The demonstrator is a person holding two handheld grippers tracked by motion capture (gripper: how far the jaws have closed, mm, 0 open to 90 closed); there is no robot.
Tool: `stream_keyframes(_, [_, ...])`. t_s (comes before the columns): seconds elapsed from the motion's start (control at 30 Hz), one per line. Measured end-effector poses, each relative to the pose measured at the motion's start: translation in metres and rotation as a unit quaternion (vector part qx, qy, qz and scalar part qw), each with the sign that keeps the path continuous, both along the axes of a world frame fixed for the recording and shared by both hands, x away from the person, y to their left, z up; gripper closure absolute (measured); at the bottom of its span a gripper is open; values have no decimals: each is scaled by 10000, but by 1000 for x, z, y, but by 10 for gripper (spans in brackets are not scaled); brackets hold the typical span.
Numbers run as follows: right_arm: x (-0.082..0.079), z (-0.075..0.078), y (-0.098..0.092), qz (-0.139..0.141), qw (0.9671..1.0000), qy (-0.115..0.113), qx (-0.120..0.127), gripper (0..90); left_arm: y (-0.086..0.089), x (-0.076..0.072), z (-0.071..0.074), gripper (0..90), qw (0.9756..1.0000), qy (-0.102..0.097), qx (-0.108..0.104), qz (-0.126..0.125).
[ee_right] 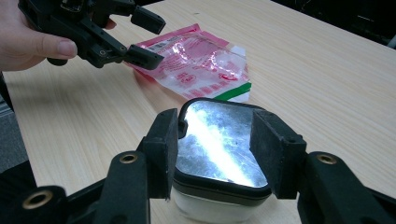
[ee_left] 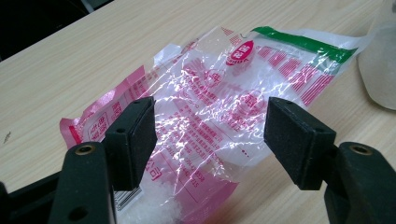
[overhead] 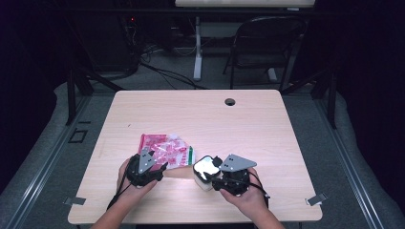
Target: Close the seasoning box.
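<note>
A pink and clear plastic bag (overhead: 167, 150) with white granules inside lies flat on the table's left half. My left gripper (overhead: 159, 161) hovers at its near end, open, with the bag (ee_left: 224, 93) seen between and beyond the pads. A white tub with a black-rimmed clear lid (overhead: 204, 171) stands to the bag's right. My right gripper (ee_right: 215, 140) straddles the lid (ee_right: 219, 135), its pads close beside the rim on both sides without a clear squeeze. The right gripper view also has the left gripper (ee_right: 152, 39) in a hand over the bag (ee_right: 196, 65).
The wooden table (overhead: 239, 129) has a cable hole (overhead: 230, 101) near its far edge. A folding chair (overhead: 267, 43) and cables on the floor lie beyond the table. Metal clips (overhead: 315, 199) sit at the table's near corners.
</note>
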State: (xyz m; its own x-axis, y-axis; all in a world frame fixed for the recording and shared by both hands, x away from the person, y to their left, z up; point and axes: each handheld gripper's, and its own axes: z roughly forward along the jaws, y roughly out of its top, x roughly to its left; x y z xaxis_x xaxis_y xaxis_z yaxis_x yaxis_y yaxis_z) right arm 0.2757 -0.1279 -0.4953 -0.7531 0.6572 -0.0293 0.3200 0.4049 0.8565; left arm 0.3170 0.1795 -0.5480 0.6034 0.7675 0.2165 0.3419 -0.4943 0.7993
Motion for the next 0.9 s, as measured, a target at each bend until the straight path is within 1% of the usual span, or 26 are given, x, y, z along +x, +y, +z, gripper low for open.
stream_keyframes(0.1, [1,0,-1,-9,10000,-4,-28,518,0,0,0,339,10000,0,-21,29])
stream_keyframes(0.2, [2,0,-3,-38,10000,-5,33,516,2,1,0,339,10000,18,-51,45])
stream_keyframes(0.27, [3,1,-7,-145,9999,-21,88,515,4,2,0,339,9999,53,-100,77])
stream_keyframes(0.3, [3,1,-7,-145,9999,-21,88,515,4,2,0,339,9999,53,-100,77])
stream_keyframes(0.33, [4,1,-11,-212,9997,-32,90,514,5,3,0,340,9999,60,-129,98])
stream_keyframes(0.43, [6,1,-15,-294,9995,-24,121,513,6,3,0,340,9998,66,-136,108])
stream_keyframes(0.47, [8,1,-21,-381,9992,-21,153,512,6,3,0,340,9998,67,-154,112])
stream_keyframes(0.57, [9,0,-25,-446,9988,-22,208,510,7,3,1,340,9998,68,-155,123])
stream_keyframes(0.6, [12,0,-33,-573,9982,-26,178,510,8,3,1,341,9998,70,-147,126])
stream_keyframes(0.63, [12,0,-33,-573,9982,-26,178,510,8,3,1,341,9998,80,-153,140])
stream_keyframes(0.67, [16,-1,-41,-692,9974,-4,225,510,9,4,1,342,9997,74,-141,158])
stream_keyframes(0.7, [17,-1,-43,-750,9970,9,208,510,9,4,1,343,9997,71,-142,166])
stream_keyframes(0.8, [20,-1,-53,-926,9952,16,315,508,10,4,1,344,9997,68,-156,181])
stream_keyframes(0.83, [20,-1,-53,-926,9952,16,315,508,10,4,1,343,9997,68,-156,181])
stream_keyframes(0.87, [23,-2,-60,-1046,9940,23,313,507,10,4,0,344,9997,88,-161,176])
stream_keyframes(0.9, [24,-2,-62,-1088,9935,26,345,507,10,4,0,343,9997,89,-156,173])
